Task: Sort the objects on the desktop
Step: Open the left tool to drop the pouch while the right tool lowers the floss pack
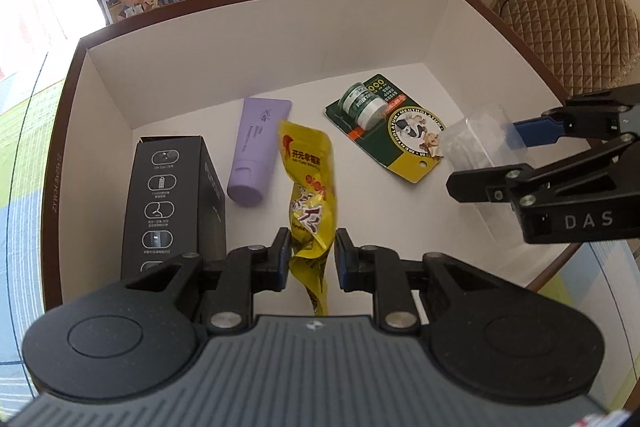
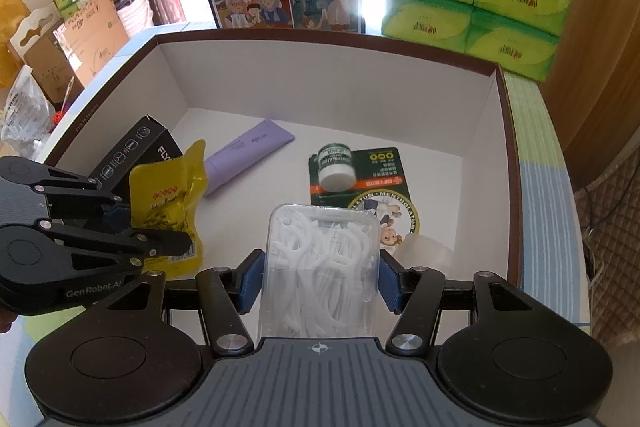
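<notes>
Left tool grips a crinkled yellow foil snack packet, long axis running away from the tool, above the white-lined cardboard box. Right tool clamps a clear plastic floss-pick case, lengthwise forward, over the box.

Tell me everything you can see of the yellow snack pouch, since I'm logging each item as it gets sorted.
The yellow snack pouch is a crinkled, glossy plastic packet printed with red Chinese characters and a red rooster mark, with a barcode near one edge. It is sealed as far as can be seen. The left gripper holds it by its lower part, above the white floor of the box, near the purple tube.
</notes>
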A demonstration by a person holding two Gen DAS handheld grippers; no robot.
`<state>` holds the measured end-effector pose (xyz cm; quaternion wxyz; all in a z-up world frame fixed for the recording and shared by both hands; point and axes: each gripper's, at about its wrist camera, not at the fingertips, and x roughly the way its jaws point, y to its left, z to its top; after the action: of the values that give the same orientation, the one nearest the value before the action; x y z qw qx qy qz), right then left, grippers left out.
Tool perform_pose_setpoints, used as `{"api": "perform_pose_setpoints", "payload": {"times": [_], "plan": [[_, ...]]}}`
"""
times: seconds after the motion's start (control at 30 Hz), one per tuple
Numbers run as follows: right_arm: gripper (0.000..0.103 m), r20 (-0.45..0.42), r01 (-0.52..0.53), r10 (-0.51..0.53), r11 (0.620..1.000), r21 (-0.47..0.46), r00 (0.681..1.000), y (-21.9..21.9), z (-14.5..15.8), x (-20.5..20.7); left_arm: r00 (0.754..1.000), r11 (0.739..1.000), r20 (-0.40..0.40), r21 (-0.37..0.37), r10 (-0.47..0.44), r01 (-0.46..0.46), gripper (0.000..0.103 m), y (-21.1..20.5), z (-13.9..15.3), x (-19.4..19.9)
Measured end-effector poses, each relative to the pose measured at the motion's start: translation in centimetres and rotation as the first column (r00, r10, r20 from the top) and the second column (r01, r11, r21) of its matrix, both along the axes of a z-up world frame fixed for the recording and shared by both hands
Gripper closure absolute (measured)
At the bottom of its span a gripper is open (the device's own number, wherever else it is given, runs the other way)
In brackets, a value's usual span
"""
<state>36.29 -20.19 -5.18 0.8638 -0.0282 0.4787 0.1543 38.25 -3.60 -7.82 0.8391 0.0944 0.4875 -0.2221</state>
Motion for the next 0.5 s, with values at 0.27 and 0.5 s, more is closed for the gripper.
{"api": "perform_pose_setpoints", "payload": {"times": [0.27,0.5], "plan": [[0.047,-0.012,-0.003,0.003,1.000,-0.007,1.000,0.2,-0.4,0.1,1.000,0.999,0.016,-0.034,-0.003,0.003,0.061,0.5,0.8,-0.3],[0.047,-0.023,-0.013,0.012,1.000,-0.014,1.000,0.6,-0.7,0.2,1.000,0.998,0.028,-0.057,0.014,-0.012,0.058,0.9,1.6,-0.5]]}}
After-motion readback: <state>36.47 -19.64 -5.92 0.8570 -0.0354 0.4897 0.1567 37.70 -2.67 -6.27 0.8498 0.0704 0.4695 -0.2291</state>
